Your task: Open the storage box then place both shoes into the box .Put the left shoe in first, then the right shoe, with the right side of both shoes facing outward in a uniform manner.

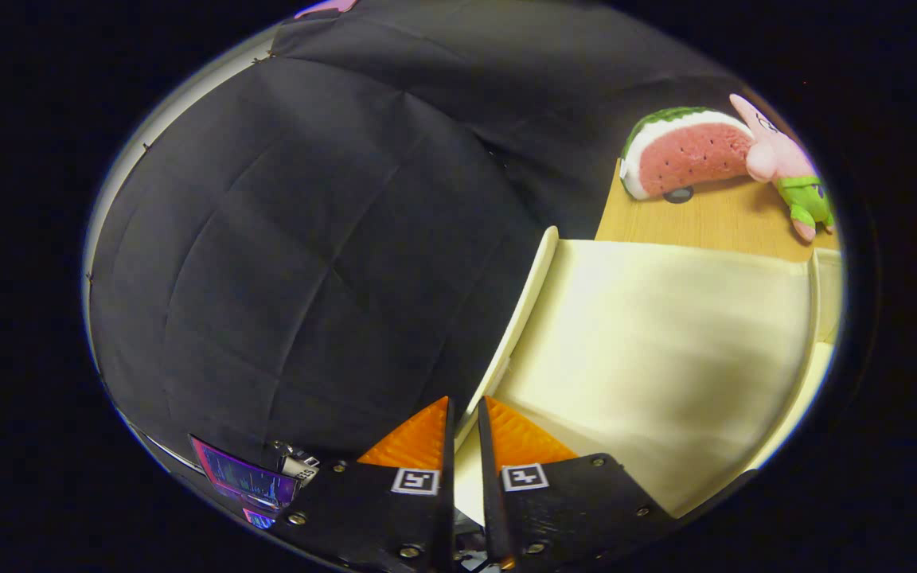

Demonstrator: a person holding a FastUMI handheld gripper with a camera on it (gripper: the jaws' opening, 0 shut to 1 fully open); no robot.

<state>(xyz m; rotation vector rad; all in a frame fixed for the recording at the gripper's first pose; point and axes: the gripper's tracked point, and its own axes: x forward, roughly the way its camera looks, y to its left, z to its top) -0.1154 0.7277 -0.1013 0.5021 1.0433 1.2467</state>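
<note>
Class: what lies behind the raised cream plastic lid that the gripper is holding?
Behind the cream plastic lid, pinched at its rim by the hand-held gripper, a wooden tabletop carries a watermelon-slice plush and a pink starfish plush. The lid hides the box interior.

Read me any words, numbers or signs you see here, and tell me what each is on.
No readable words or numbers.
Square black-and-white marker tags sit on the gripper: patterns, not text. Its fingers are closed on the edge of the cream lid.
A small white tag beside the gripper carries print too small to read.
The watermelon plush and pink plush bear no text.
</note>
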